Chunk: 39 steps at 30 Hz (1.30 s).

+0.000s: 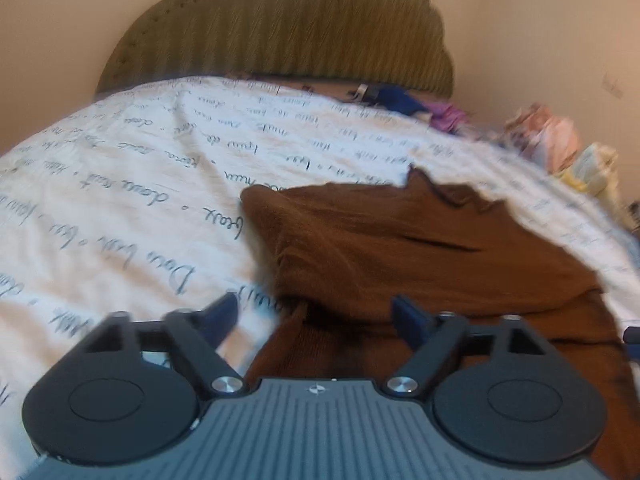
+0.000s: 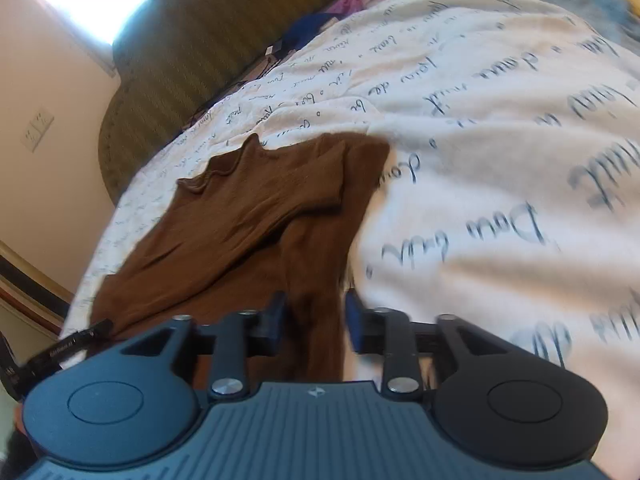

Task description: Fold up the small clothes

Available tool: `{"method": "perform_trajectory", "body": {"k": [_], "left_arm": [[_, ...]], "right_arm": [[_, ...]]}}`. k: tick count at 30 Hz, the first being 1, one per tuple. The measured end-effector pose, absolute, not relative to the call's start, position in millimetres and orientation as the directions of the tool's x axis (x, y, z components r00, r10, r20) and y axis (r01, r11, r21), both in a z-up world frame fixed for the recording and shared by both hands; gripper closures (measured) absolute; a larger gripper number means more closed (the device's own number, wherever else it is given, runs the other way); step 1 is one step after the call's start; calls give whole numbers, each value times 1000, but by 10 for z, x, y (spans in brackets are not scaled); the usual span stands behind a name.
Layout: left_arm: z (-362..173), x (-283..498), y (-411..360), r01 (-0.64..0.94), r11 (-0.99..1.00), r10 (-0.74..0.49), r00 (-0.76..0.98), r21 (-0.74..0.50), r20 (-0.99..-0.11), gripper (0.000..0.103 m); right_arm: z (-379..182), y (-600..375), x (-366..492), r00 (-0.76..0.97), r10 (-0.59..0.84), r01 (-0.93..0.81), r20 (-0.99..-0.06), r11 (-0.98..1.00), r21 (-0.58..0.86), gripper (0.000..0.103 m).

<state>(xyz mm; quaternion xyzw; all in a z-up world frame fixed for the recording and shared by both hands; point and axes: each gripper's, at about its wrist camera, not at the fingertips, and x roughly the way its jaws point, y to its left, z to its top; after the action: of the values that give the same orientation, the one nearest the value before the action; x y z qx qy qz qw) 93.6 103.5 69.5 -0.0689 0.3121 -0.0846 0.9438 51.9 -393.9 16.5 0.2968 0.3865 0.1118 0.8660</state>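
A brown ribbed top [image 1: 400, 248] lies on the white bedspread [image 1: 120, 184] with one side folded over its body. In the left wrist view my left gripper [image 1: 316, 312] stands wide open just above the garment's near left edge, and nothing is between its fingers. The right wrist view shows the same brown top [image 2: 240, 216], collar pointing away. My right gripper [image 2: 315, 316] is open over the garment's near right edge, with a strip of brown cloth lying between its fingers. The pads do not visibly pinch the cloth.
The bedspread carries dark handwriting print. An olive padded headboard [image 1: 288, 32] stands at the far end. Blue and purple clothes [image 1: 404, 100] lie by it, and folded pale items [image 1: 560, 140] sit at the right edge. A dark tool [image 2: 68, 350] shows at the lower left.
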Motion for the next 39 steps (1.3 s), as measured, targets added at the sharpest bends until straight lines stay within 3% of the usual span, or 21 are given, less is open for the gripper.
{"method": "perform_trajectory", "body": {"k": [1, 2, 6, 12, 14, 16, 17, 21, 22, 23, 24, 25, 26, 27, 33, 35, 38, 39], "left_arm": [[709, 792, 1165, 119, 970, -223, 791, -214, -570, 14], [697, 654, 1320, 122, 957, -258, 774, -264, -578, 14], [504, 312, 1843, 67, 889, -367, 698, -454, -615, 25], [431, -44, 1929, 150, 694, -644, 566, -705, -514, 25], [402, -163, 1823, 186, 682, -680, 518, -707, -519, 30], [358, -252, 1729, 203, 691, -686, 485, -694, -542, 48], [345, -273, 1710, 204, 695, -687, 474, -690, -552, 51], [337, -267, 1712, 198, 654, -725, 439, -730, -530, 47], [349, -276, 1696, 208, 640, -740, 428, -740, -519, 41], [359, -293, 1672, 220, 634, -748, 418, -742, -515, 40], [359, -308, 1651, 229, 636, -750, 408, -737, -520, 40], [355, -325, 1619, 230, 655, -735, 412, -719, -538, 50], [346, -346, 1599, 230, 686, -710, 422, -691, -564, 64], [323, -365, 1582, 222, 719, -679, 431, -659, -595, 103], [587, -554, 1732, 219, 840, -529, 533, -496, -661, 101], [491, -539, 1782, 189, 850, -511, 519, -491, -685, 100], [351, -537, 1840, 168, 814, -557, 502, -557, -662, 98], [346, -566, 1889, 157, 793, -578, 499, -589, -646, 88]], "right_arm": [[192, -3942, 358, 676, 443, 13, -589, 792, 610, 26], [199, -3939, 174, 669, 468, -12, -578, 783, 622, 22], [86, -3885, -321, 614, 535, -43, -580, 757, 652, 23], [-78, -3755, -627, 528, 702, -19, -477, 572, 820, 23], [-103, -3717, -715, 518, 724, -34, -456, 550, 835, 23], [-133, -3719, -775, 507, 751, -22, -423, 502, 865, 23], [-140, -3712, -800, 498, 763, -18, -412, 484, 875, 23], [-106, -3642, -861, 464, 777, -16, -425, 487, 873, 24], [-111, -3630, -877, 462, 777, -7, -428, 486, 874, 34], [-129, -3617, -888, 453, 771, 7, -447, 498, 867, 58], [-169, -3602, -892, 437, 766, 23, -471, 514, 858, 72], [-225, -3591, -912, 420, 762, 35, -493, 529, 848, 94], [-273, -3576, -924, 412, 757, 36, -508, 543, 839, 98], [-301, -3582, -957, 419, 759, 23, -499, 540, 841, 98], [28, -3714, -1100, 457, 696, -46, -554, 641, 766, 100], [-47, -3778, -1091, 437, 685, -20, -583, 655, 755, 99], [-266, -3858, -1103, 436, 733, 43, -522, 562, 826, 98], [-269, -3854, -1128, 435, 746, 50, -505, 540, 840, 97]]}}
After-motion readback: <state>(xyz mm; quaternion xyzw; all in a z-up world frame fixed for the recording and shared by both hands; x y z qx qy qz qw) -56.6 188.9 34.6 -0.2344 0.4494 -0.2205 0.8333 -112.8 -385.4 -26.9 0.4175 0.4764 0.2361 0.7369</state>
